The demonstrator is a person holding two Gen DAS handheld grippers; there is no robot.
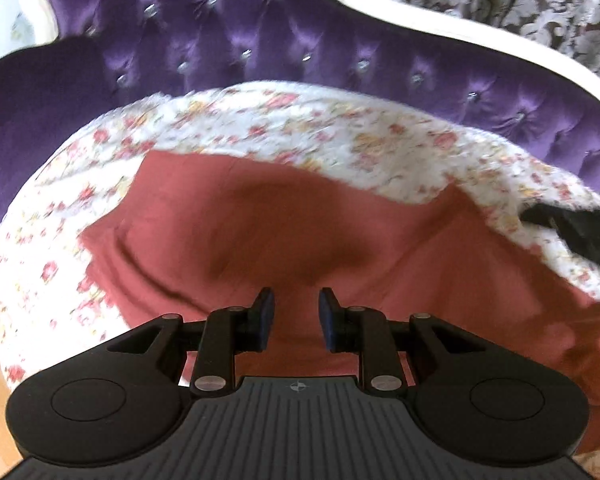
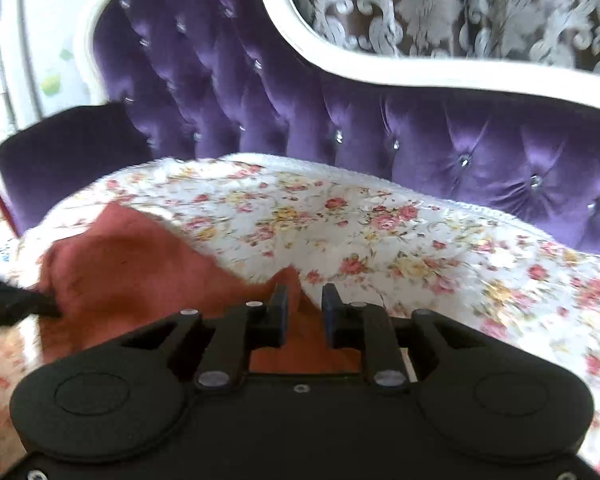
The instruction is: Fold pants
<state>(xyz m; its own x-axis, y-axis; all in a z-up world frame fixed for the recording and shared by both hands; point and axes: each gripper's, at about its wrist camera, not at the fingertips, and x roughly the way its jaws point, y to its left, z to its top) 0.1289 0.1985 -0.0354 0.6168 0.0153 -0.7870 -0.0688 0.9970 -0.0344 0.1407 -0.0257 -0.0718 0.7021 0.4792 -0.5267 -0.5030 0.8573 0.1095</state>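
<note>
I hold a gripper in each hand over a purple tufted sofa point(image 2: 420, 128) whose seat is covered by a floral cloth point(image 2: 380, 224). The pants point(image 1: 300, 220), rust-red, lie spread on that cloth, filling the middle of the left view and the lower left of the right view.

My left gripper point(image 1: 296, 318) has its jaws parted with a clear gap; pants fabric shows between and below them, but I cannot tell whether it touches. My right gripper point(image 2: 304, 312) is likewise parted, its fingers straddling a raised point of pants fabric at an edge, not clamped.

I judge this as the start of a fold: both grippers are lining up on the fabric. Next, each needs to close firmly on an edge before lifting it across.
</note>
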